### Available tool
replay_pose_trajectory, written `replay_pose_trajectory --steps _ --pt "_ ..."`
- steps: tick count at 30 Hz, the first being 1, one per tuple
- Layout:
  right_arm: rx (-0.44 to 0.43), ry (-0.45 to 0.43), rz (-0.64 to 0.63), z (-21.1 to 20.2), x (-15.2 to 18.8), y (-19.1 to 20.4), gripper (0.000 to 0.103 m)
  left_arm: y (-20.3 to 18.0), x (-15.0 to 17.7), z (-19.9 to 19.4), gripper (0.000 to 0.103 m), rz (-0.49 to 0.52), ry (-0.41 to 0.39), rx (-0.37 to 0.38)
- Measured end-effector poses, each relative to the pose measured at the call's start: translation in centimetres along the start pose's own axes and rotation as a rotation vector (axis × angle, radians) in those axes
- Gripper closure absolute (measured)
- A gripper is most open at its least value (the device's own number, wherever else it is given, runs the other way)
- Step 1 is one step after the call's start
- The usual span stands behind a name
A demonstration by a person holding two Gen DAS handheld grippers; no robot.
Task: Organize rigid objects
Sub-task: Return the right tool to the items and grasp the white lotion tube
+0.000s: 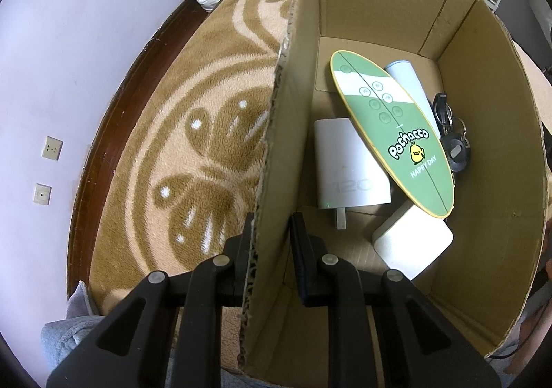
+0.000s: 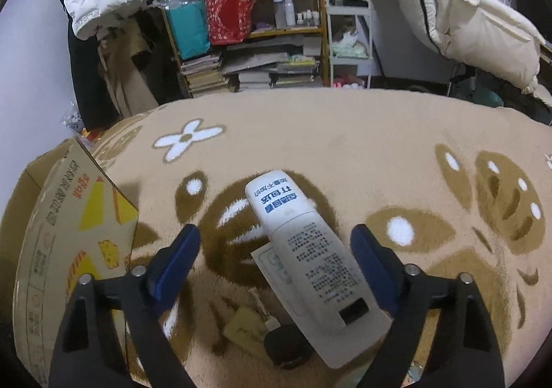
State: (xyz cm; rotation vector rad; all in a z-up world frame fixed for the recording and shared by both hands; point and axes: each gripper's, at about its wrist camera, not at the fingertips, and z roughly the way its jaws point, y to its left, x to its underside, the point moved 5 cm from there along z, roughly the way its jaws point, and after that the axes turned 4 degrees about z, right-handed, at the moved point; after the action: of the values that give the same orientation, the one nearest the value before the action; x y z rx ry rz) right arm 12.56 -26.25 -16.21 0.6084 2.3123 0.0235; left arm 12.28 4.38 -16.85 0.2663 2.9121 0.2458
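— Right wrist view: the right gripper [image 2: 276,243] is spread open astride the white remote [image 2: 310,264], lying on the blanket beside the cardboard box [image 2: 69,232].

— Centre, then squeeze its sides. The left gripper [image 1: 270,236] straddles the box wall, apparently pinching it.

One cardboard box [image 1: 483,181] holds five items; three more lie on the blanket [image 2: 345,132].
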Motion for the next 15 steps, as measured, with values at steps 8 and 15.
replay_pose_trajectory --steps 8,15 --pt "-0.003 0.07 0.0 2.8 -0.8 -1.1 0.039 0.0 -0.1 0.0 0.084 0.002 0.001 -0.002" --pt "-0.016 0.161 0.0 4.7 0.0 -2.4 0.052 -0.1 0.0 0.1 0.084 0.006 0.002 -0.008"
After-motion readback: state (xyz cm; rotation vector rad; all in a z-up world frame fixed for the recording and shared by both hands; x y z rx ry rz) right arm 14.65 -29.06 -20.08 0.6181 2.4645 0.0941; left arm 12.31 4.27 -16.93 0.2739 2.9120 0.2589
